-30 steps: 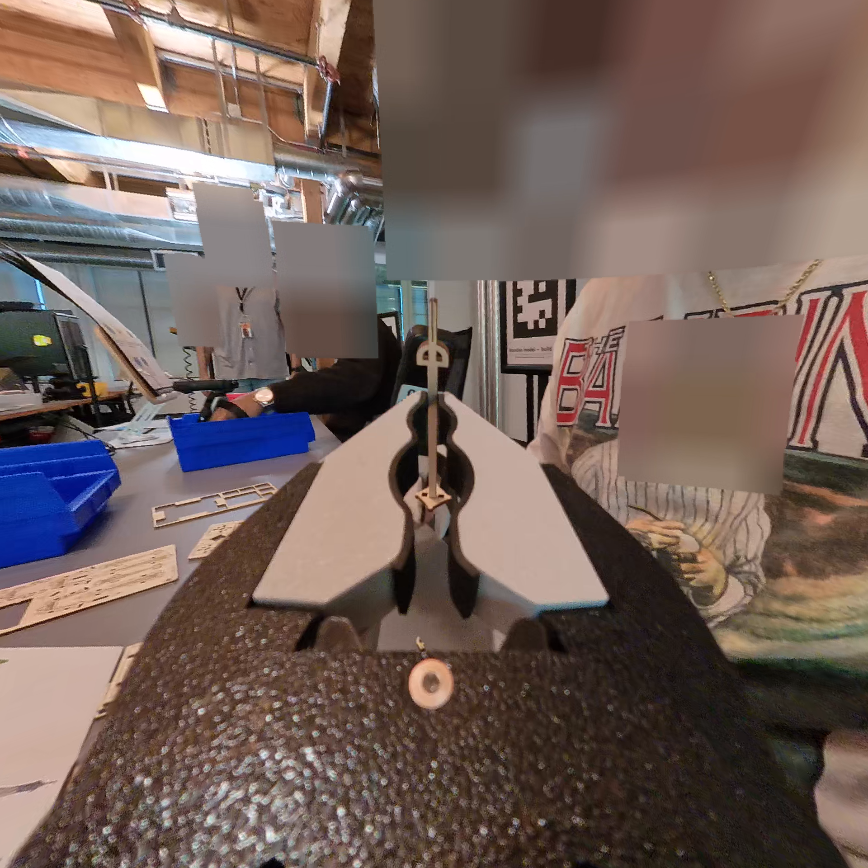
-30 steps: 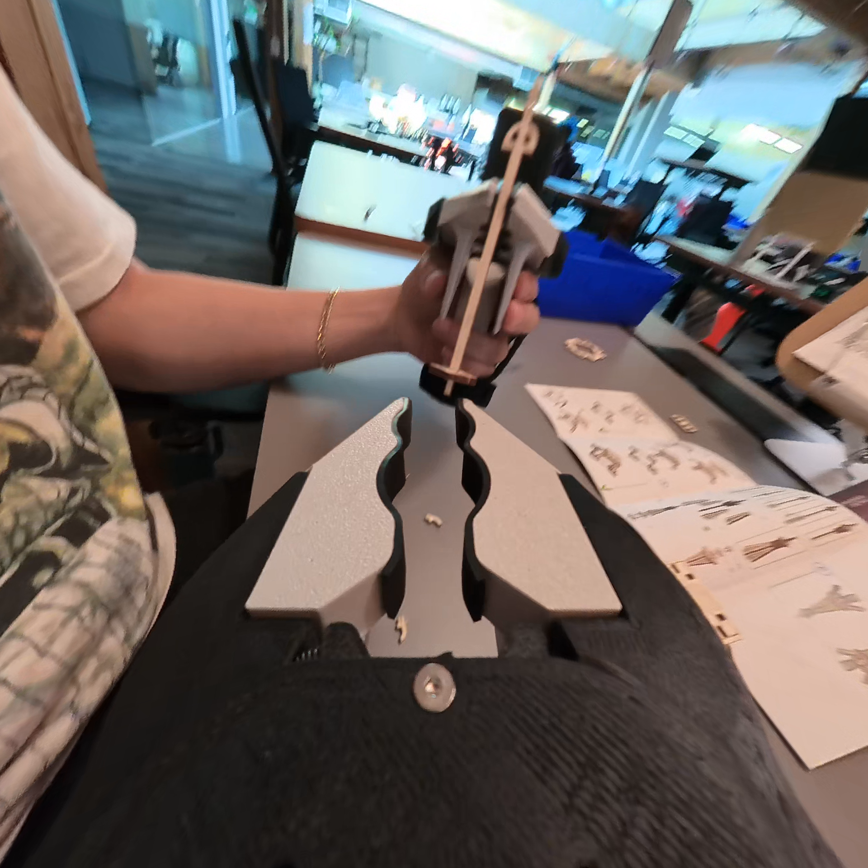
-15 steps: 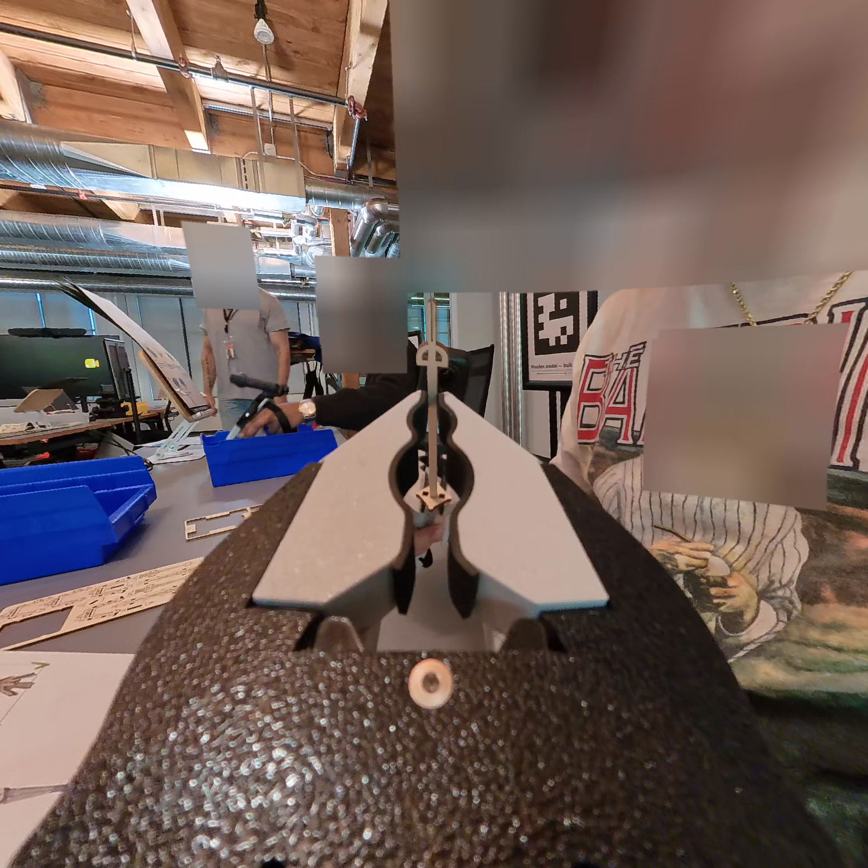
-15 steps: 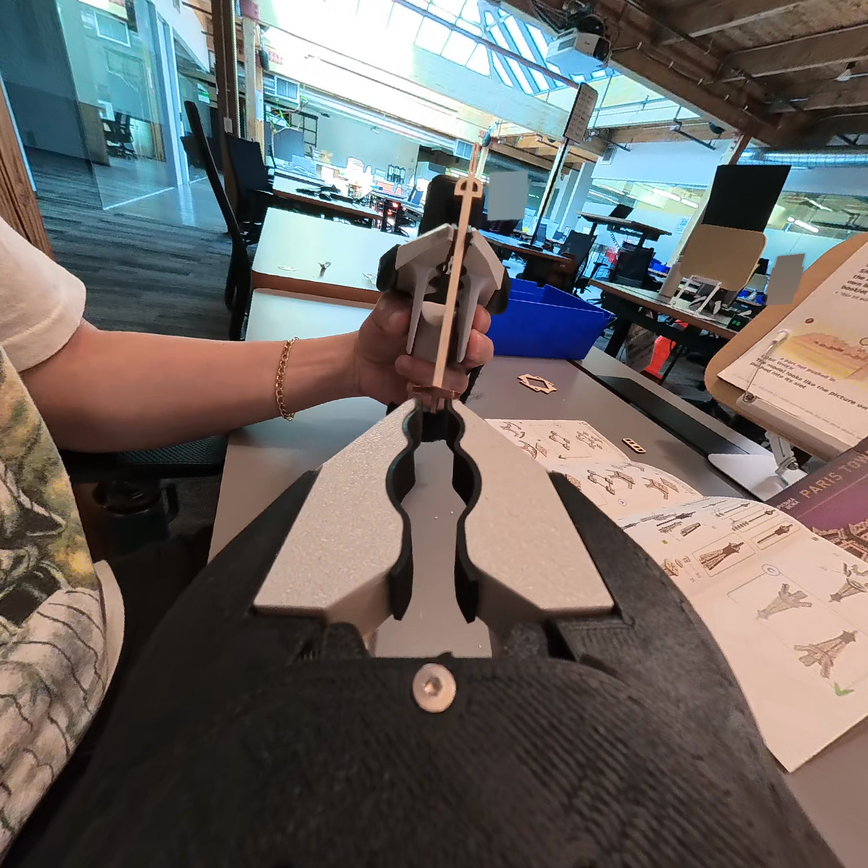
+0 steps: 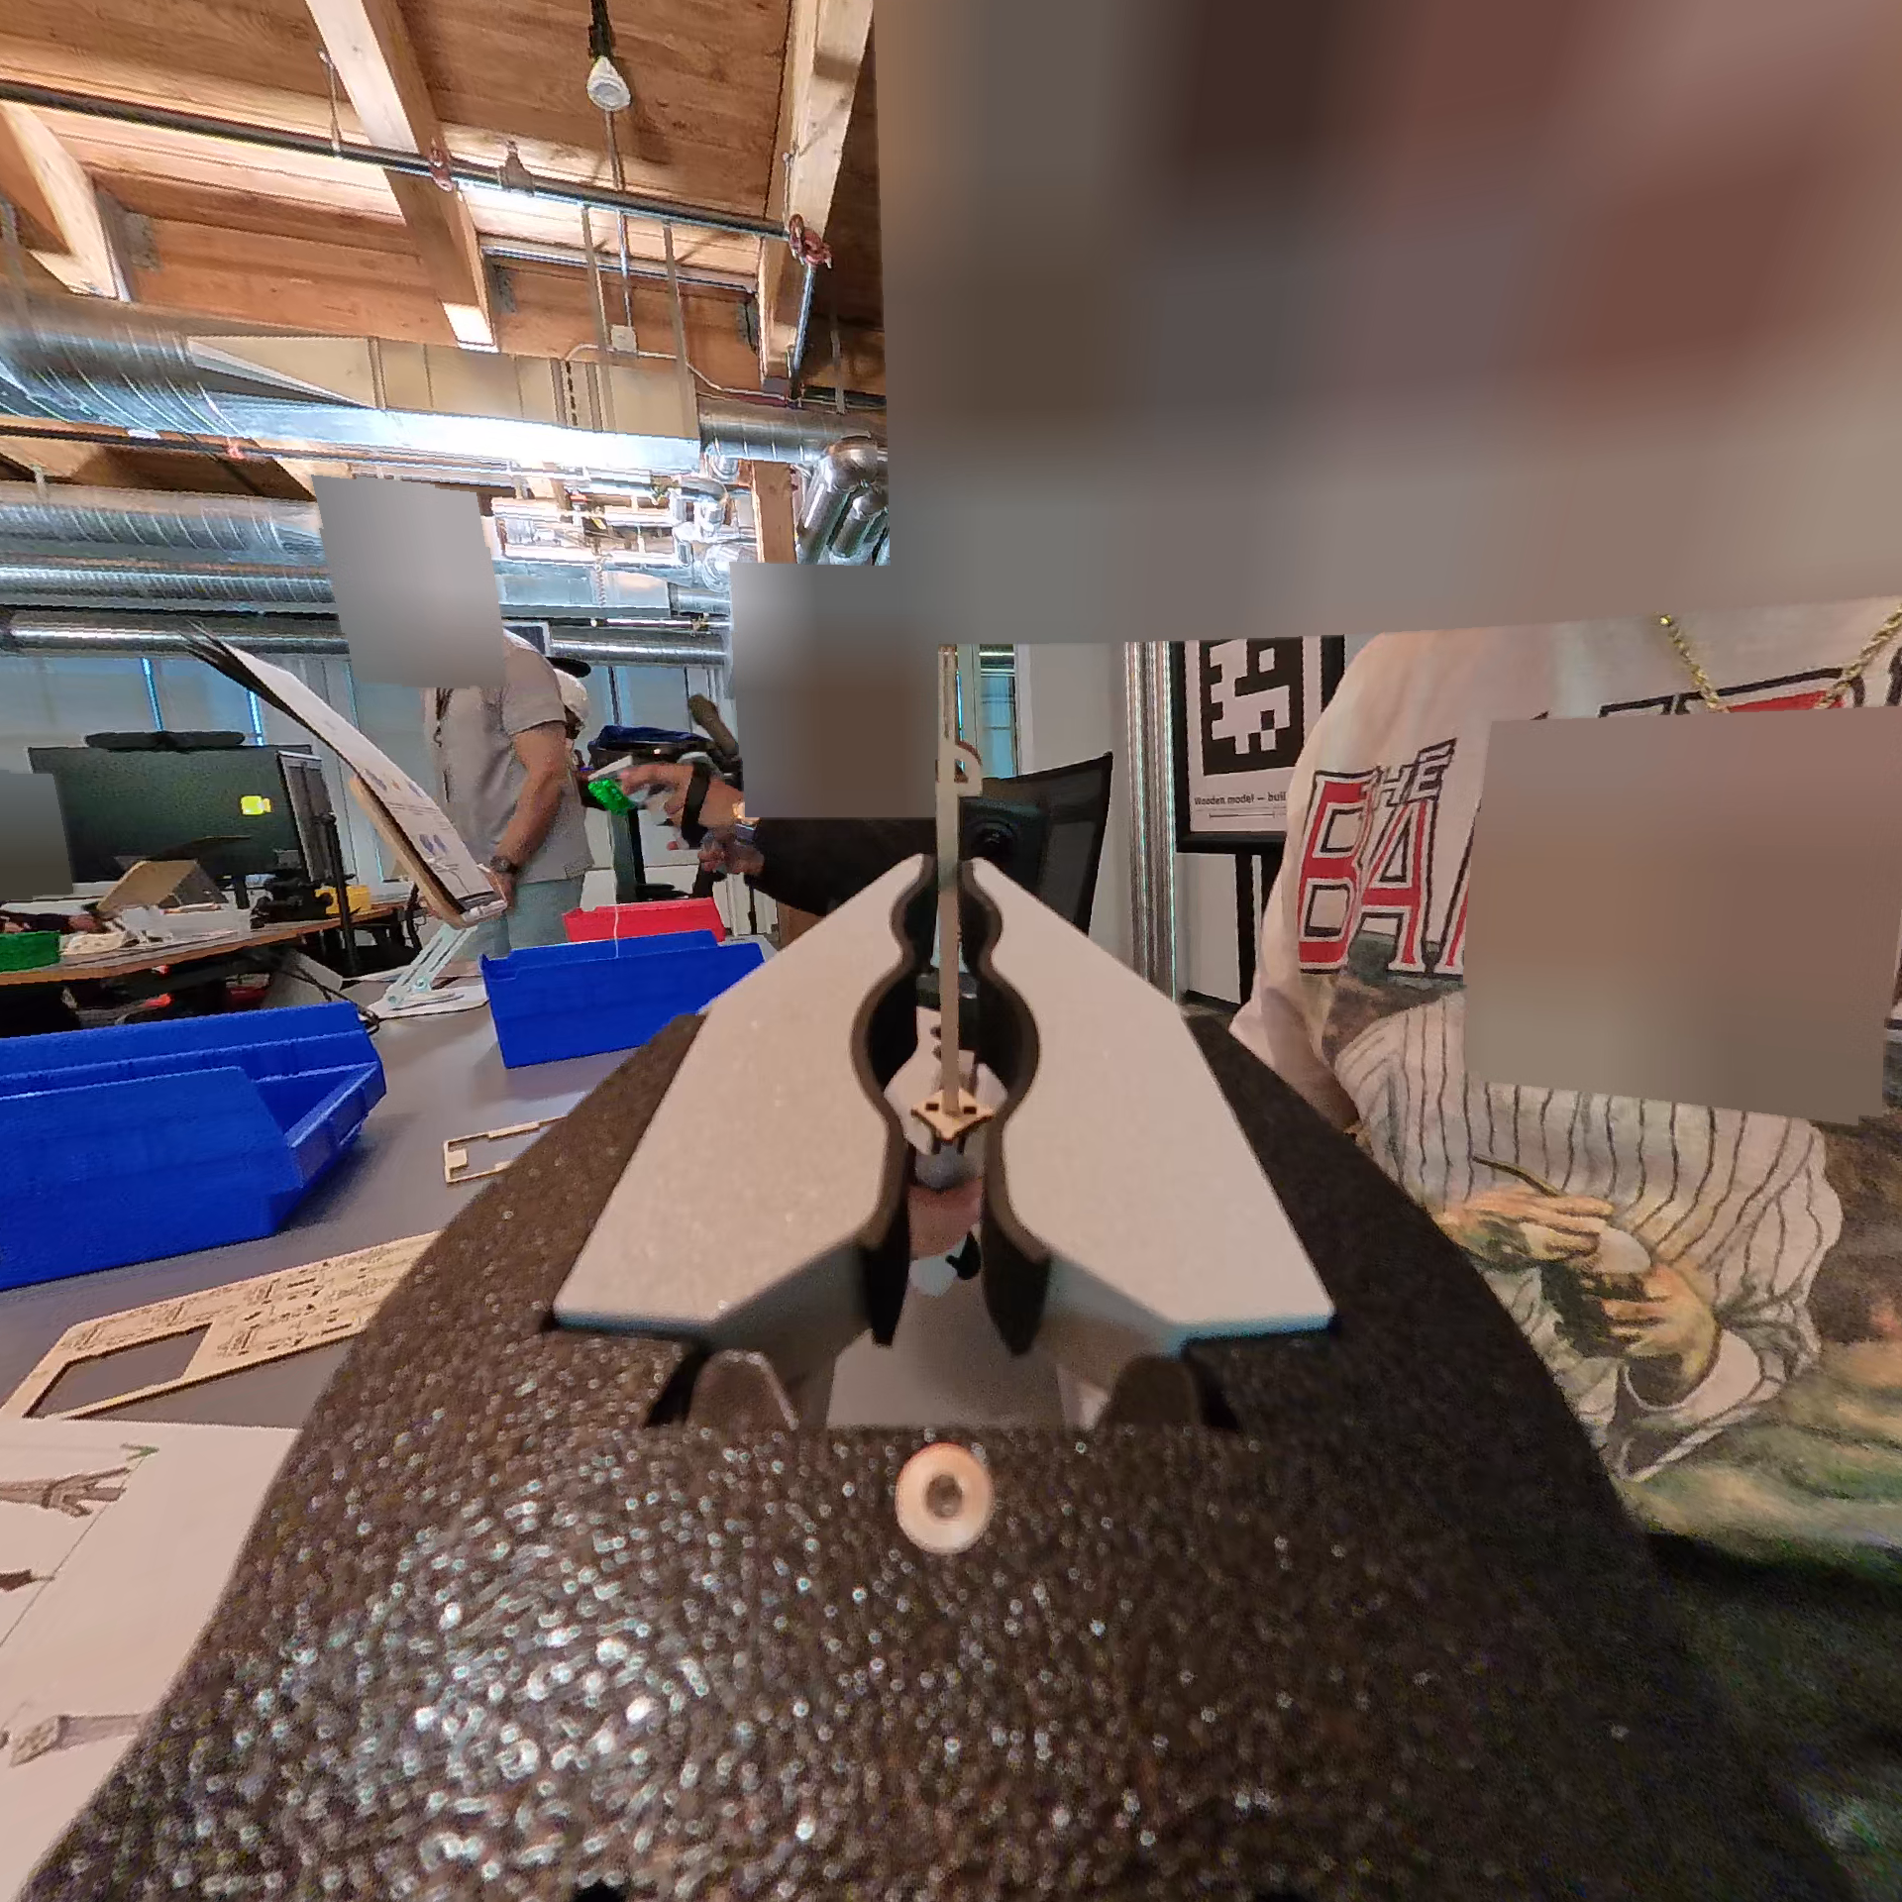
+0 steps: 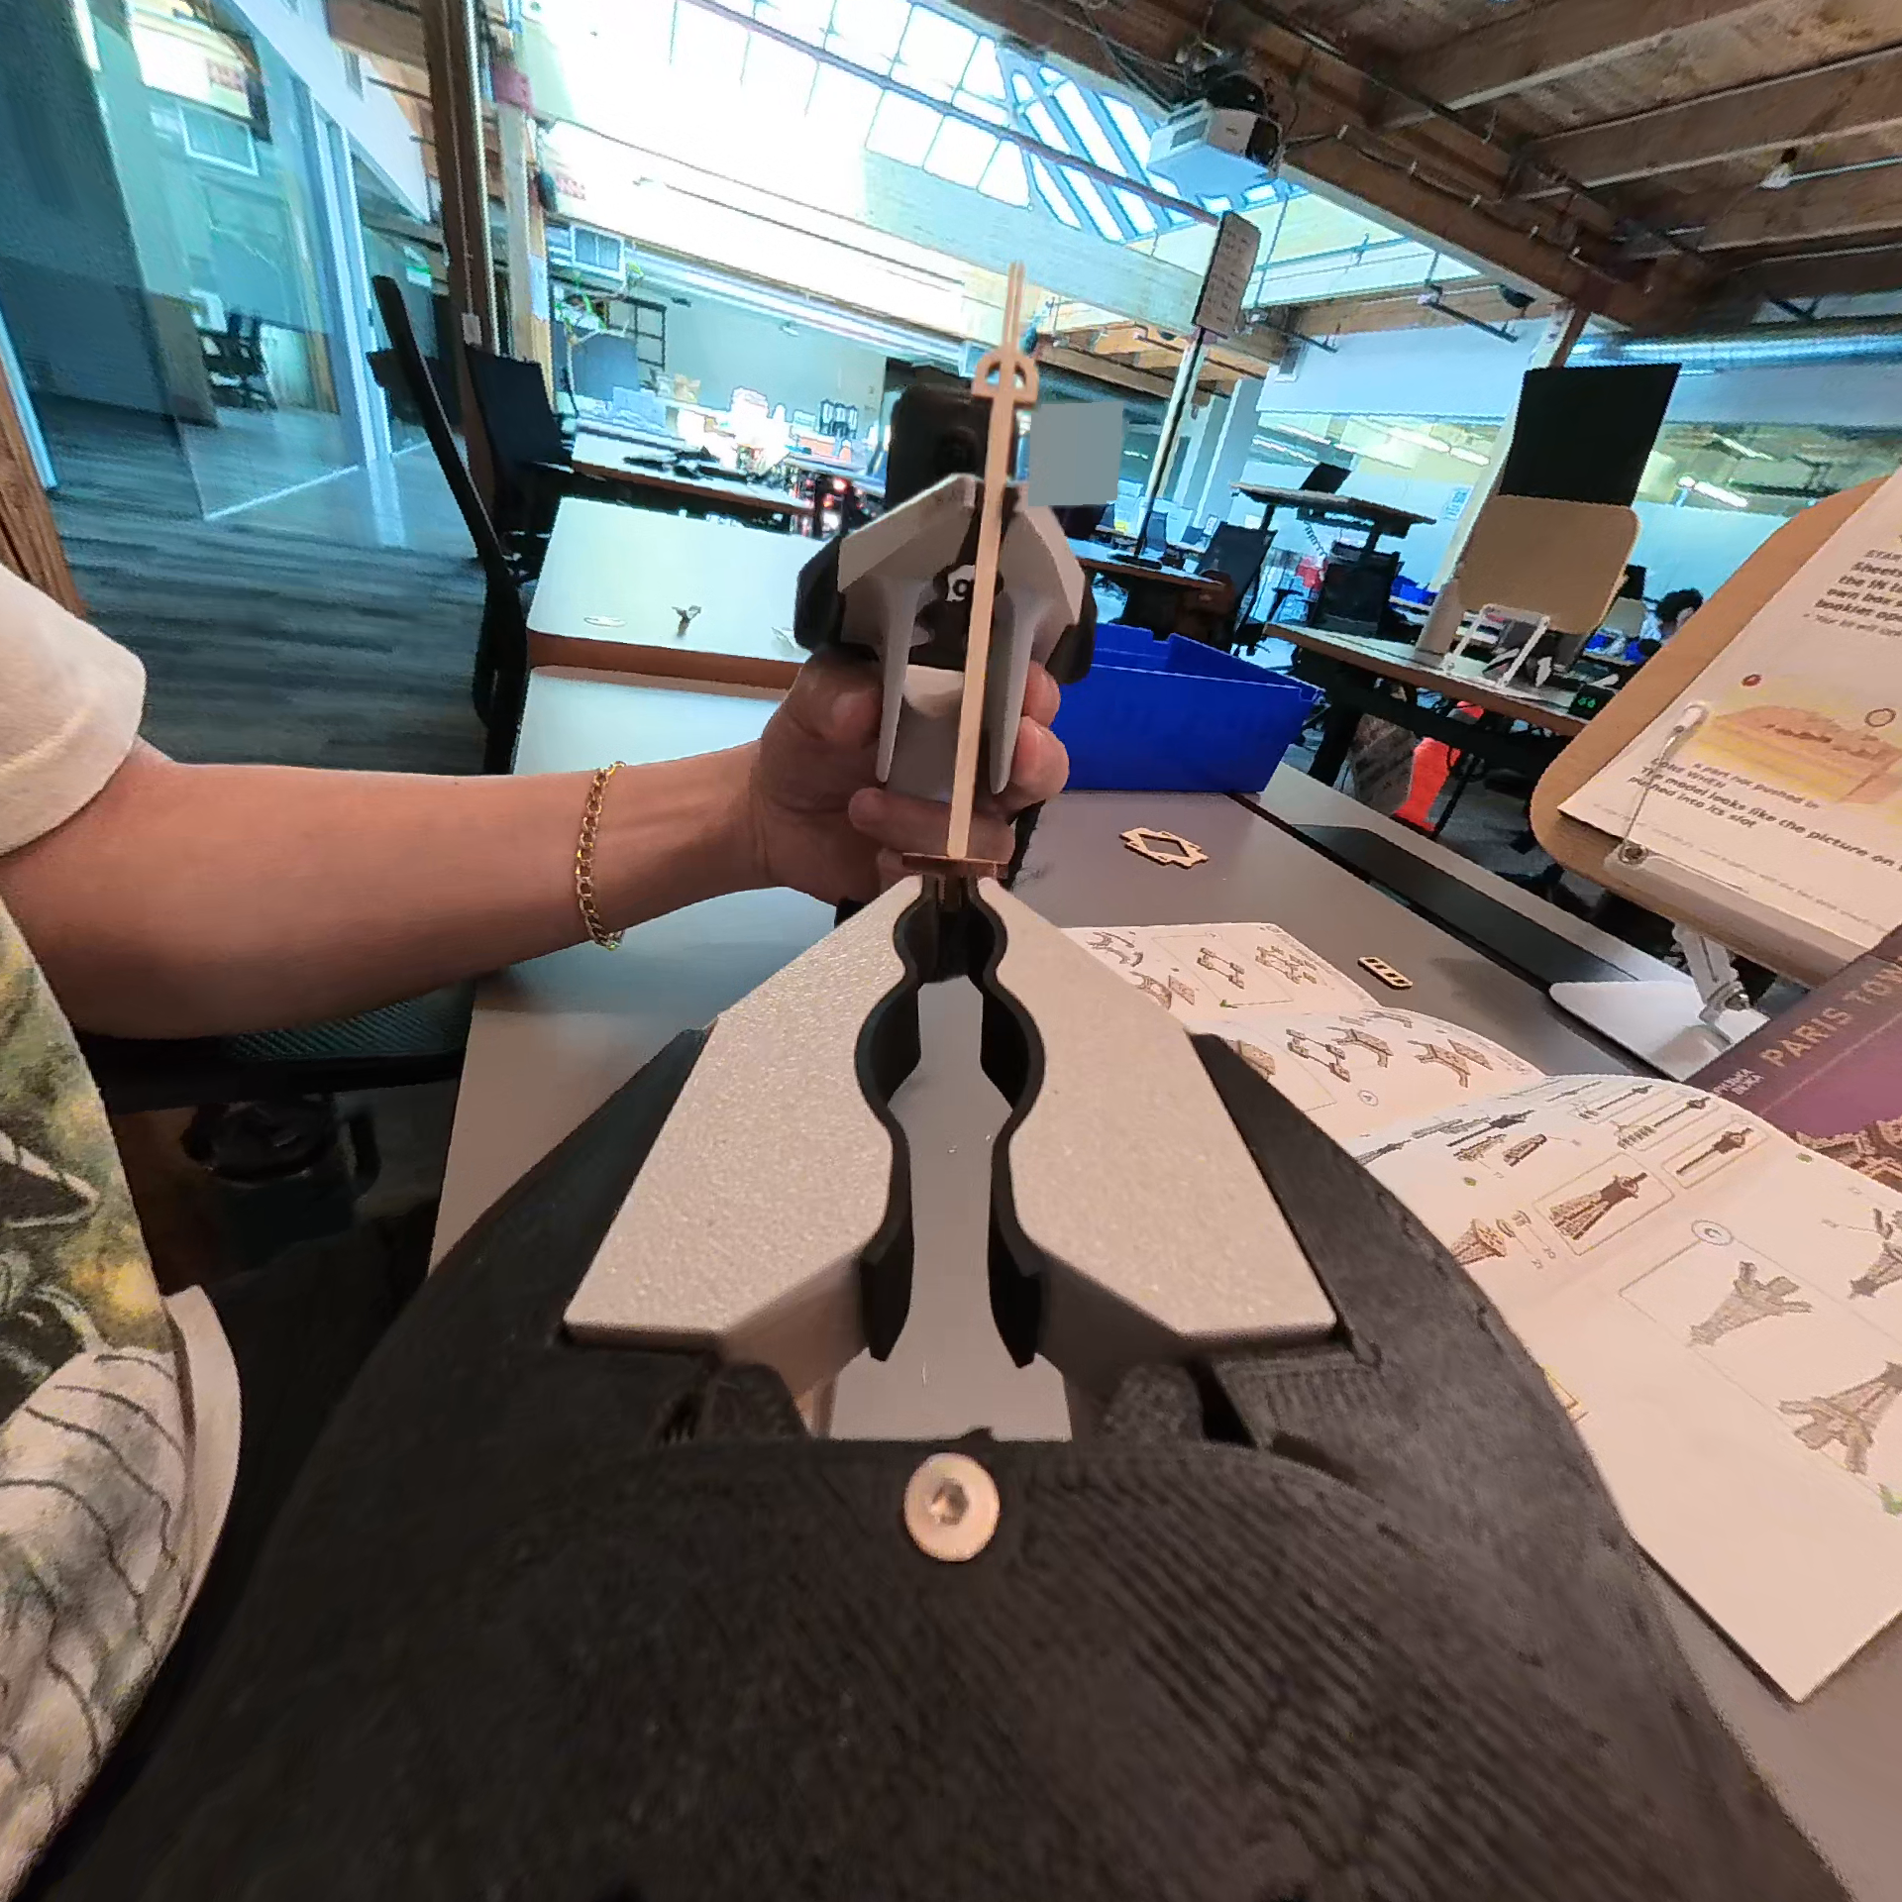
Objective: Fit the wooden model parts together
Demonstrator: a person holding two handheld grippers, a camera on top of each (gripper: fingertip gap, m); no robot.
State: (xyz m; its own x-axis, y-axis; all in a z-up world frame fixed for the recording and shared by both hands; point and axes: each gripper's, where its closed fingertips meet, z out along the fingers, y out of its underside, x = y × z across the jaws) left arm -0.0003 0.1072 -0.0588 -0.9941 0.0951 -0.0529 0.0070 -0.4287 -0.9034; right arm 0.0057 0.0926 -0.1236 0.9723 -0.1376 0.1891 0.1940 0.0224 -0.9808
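A thin wooden spire (image 6: 978,669) with a small arch near its top stands upright between my two grippers. A small square wooden plate (image 6: 952,859) sits on its lower end. My left gripper (image 5: 947,875) is shut on the spire's shaft (image 5: 945,720), with the square plate (image 5: 952,1117) showing between its fingers. In the right wrist view the left gripper (image 6: 957,618) is held up by a hand. My right gripper (image 6: 949,893) is shut on the spire's stub just below the plate.
Blue bins (image 5: 185,1132) (image 5: 618,988) and punched wooden sheets (image 5: 237,1328) lie on the grey table to the left. An open instruction booklet (image 6: 1544,1184), loose wooden pieces (image 6: 1163,846) (image 6: 1379,971) and a clipboard stand (image 6: 1750,741) are to the right. People stand behind. Tip to tip, the grippers are about 7 cm apart.
My right gripper was open below the spire a second ago; it has risen to the spire's lower end and shut on it. The left gripper kept its hold and tilted upward.
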